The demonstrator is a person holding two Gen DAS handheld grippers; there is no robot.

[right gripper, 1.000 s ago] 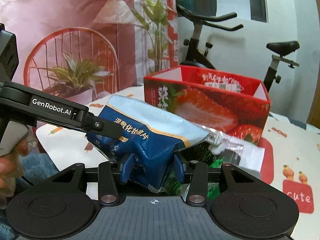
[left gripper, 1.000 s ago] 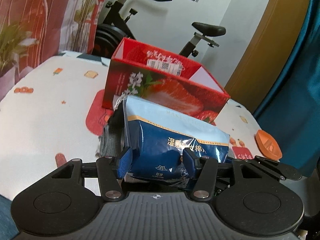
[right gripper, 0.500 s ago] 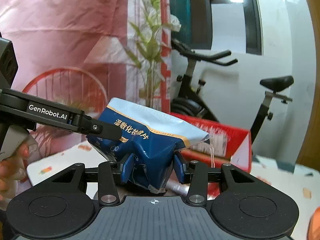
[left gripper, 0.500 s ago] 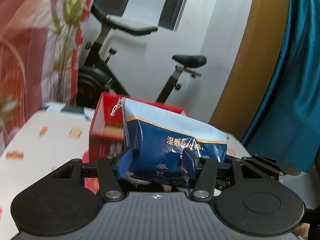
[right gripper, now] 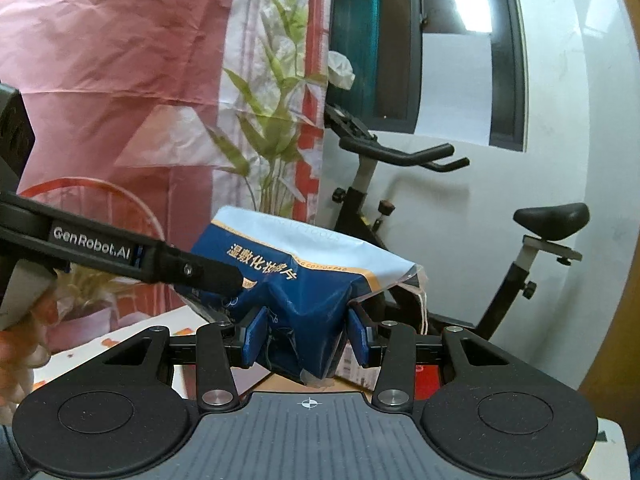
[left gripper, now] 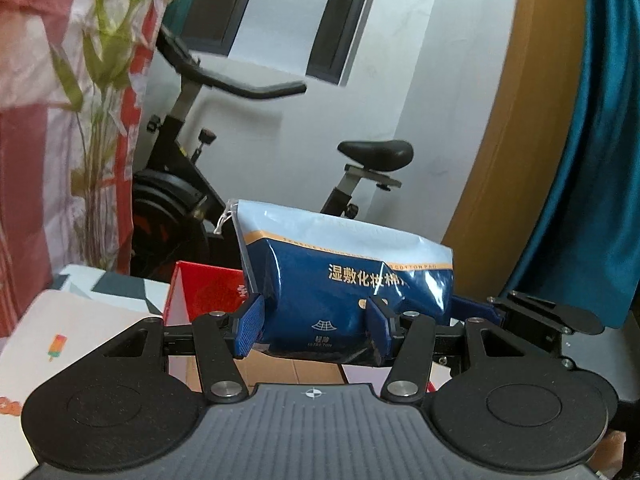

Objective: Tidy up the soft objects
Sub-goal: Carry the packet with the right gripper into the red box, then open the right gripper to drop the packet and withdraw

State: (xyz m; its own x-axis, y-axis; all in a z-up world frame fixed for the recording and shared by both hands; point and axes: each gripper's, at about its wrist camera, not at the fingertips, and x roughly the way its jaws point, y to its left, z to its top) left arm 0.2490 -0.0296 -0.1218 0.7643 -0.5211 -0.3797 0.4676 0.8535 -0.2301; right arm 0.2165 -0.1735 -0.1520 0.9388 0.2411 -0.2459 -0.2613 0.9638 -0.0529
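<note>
Exercise bike [left gripper: 248, 184] behind table [left gripper: 80, 332]. Blue pouch [left gripper: 344, 280] aloft over red box [left gripper: 200, 292], probably light, squashy; left gripper [left gripper: 316, 330] and right gripper [right gripper: 306, 338] pinch opposite ends.

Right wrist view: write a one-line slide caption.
Both grippers, right gripper and left gripper, grip a blue cotton-pad pack.

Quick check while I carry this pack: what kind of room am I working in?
Most likely a room in a home, not a lab or shop. An exercise bike stands by the white wall, a teal curtain hangs at one side, and a table with a cartoon-print cloth holds a red strawberry carton.
</note>
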